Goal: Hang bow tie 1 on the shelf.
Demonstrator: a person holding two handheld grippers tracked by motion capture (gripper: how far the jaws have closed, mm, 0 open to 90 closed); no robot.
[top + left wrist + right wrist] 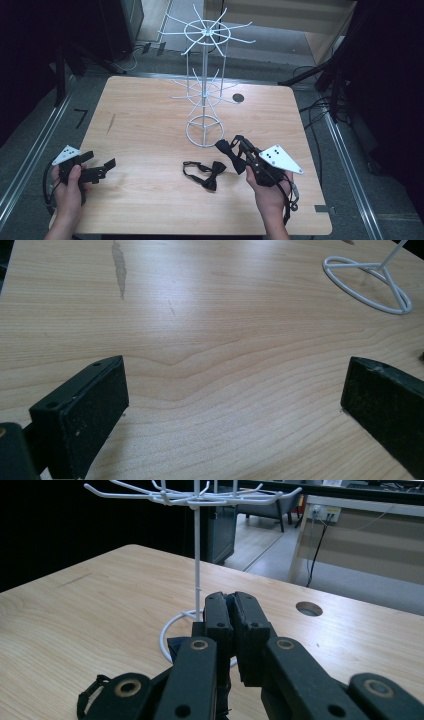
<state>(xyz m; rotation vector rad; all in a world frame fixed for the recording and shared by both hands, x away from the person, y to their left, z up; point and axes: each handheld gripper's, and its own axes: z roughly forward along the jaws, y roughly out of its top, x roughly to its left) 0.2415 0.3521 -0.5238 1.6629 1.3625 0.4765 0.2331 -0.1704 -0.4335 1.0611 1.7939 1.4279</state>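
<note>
A white wire hook rack (pixel 205 85) stands upright at the table's middle back; its pole (pixel 197 555) rises just ahead of my right gripper. My right gripper (pixel 235 143) hovers near the rack's base ring, shut on a black bow tie (pixel 229 151) that hangs from the closed jaws (pixel 233 600); dark fabric (pixel 176 646) shows beneath them. A second black bow tie (pixel 210 175) with its strap lies flat on the table to the left of that hand. At the front left my left gripper (pixel 101 159) rests low over bare wood, open (pixel 235 382) with nothing between its pads.
The wooden table (pixel 150 125) has a round cable hole (pixel 238 98) behind the rack and a pale scratch (pixel 119 267) at the left. The rack's base ring (pixel 392 287) lies far right of the left gripper. Dark stands and cables surround the table.
</note>
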